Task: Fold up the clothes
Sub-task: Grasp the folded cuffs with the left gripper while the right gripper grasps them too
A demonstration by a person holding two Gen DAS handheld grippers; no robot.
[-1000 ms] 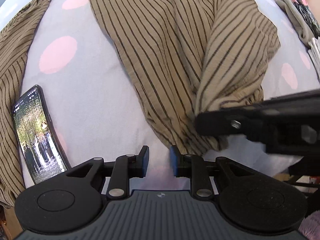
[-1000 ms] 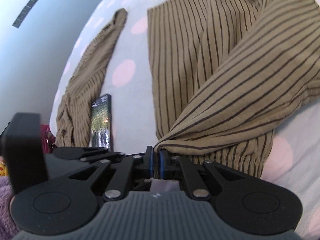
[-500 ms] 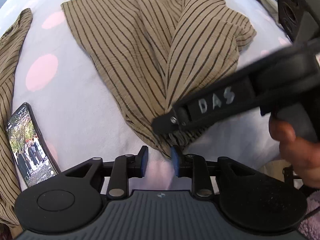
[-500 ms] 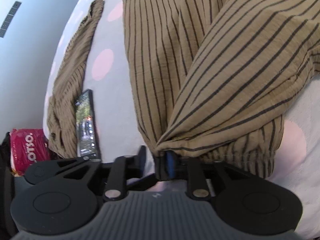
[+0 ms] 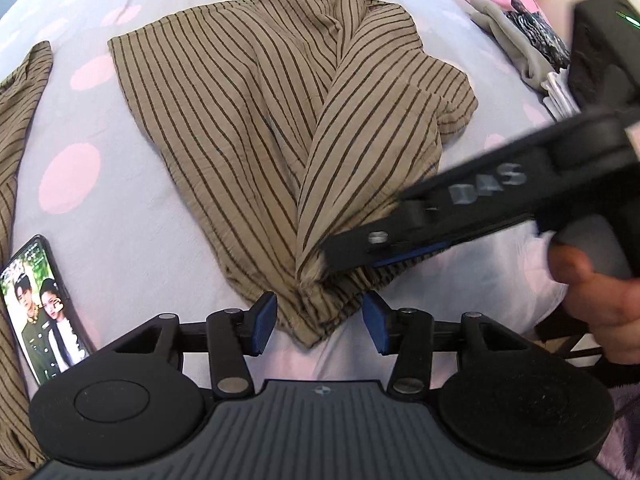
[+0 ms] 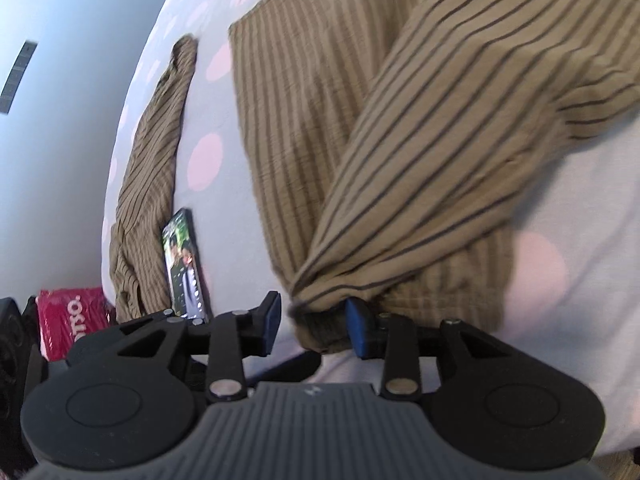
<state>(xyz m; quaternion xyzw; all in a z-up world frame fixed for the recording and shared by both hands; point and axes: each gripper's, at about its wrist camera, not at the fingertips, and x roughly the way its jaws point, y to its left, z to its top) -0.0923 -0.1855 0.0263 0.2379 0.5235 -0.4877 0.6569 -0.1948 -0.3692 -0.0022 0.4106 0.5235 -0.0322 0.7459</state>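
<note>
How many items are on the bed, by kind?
Striped brown garments: 2 (one centre, one at left edge)
Phone: 1
Grey folded clothes pile: 1
Total: 4

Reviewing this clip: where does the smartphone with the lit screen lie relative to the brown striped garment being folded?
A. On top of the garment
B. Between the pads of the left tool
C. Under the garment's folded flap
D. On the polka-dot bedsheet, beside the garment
D: the smartphone with the lit screen lies flat on the lavender polka-dot bedsheet, apart from the brown striped garment, with bare sheet showing between them.
</note>
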